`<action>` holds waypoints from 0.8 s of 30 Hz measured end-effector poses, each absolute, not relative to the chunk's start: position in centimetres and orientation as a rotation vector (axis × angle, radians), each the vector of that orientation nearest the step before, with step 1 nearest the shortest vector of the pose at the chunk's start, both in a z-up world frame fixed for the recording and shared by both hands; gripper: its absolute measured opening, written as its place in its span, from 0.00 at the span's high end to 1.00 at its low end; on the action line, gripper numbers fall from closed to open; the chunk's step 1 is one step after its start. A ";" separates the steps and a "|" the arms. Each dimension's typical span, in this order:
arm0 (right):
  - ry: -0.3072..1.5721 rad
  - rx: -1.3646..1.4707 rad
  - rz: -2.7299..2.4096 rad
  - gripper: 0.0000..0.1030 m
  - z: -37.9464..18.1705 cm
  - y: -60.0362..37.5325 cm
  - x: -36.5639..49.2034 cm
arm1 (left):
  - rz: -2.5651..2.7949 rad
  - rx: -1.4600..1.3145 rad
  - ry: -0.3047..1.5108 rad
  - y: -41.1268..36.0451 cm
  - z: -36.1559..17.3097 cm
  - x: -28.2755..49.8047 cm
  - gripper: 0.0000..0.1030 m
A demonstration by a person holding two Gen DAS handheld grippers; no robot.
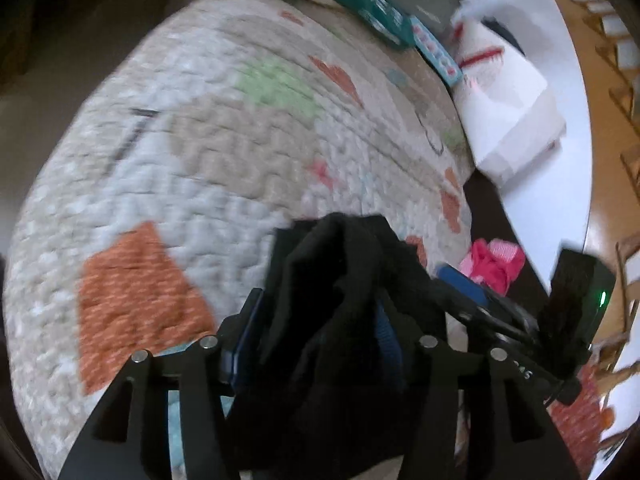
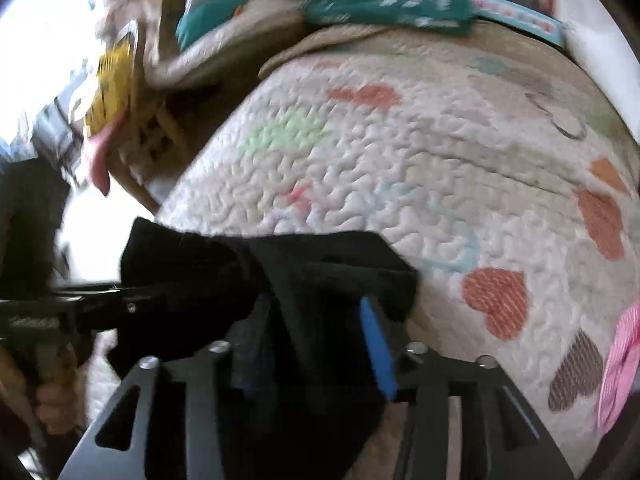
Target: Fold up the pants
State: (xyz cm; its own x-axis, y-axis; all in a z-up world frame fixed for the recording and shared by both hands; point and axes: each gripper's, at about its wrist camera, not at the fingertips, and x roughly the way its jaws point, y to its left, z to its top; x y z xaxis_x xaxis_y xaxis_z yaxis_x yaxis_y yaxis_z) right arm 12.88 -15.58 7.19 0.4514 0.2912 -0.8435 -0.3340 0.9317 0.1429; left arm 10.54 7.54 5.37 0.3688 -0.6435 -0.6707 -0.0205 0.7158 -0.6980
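The black pants hang bunched between the fingers of my left gripper, which is shut on the cloth above a quilted blanket with coloured hearts. My right gripper is shut on another part of the black pants, held above the same blanket. The right gripper shows in the left wrist view at the lower right, close by. The left gripper shows in the right wrist view at the left. Both views are motion-blurred.
A pink garment lies at the blanket's right edge; it also shows in the right wrist view. A teal box and a white bag lie at the far side. Cluttered boxes and a yellow packet stand at the far left.
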 end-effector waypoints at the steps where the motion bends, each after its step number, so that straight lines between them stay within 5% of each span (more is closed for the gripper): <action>1: 1.008 -0.030 0.364 0.43 8.0 -16.3 12.2 | -0.425 -0.706 1.126 8.3 5.8 10.3 0.49; 9: 0.964 0.121 0.432 0.43 9.7 -18.3 6.8 | -0.504 -0.757 1.022 7.3 10.4 10.0 0.46; 13: 1.005 0.147 0.499 0.43 7.7 -17.0 5.6 | -0.467 -0.780 1.127 5.6 6.9 12.6 0.41; 18: 1.045 0.106 0.430 0.46 5.9 -18.0 5.7 | -0.412 -0.945 1.172 8.5 1.6 12.6 0.54; 24: 1.046 0.083 0.427 0.45 5.5 -18.3 5.8 | -0.381 -0.700 1.157 8.7 4.0 11.5 0.36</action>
State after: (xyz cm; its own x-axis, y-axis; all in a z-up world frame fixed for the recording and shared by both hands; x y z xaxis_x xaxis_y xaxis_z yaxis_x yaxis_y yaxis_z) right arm 5.78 -18.33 5.53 0.4274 0.3800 -0.8203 -0.3025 0.9152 0.2663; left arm 11.47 8.65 3.95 0.3723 -0.6104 -0.6991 -0.0748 0.7311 -0.6782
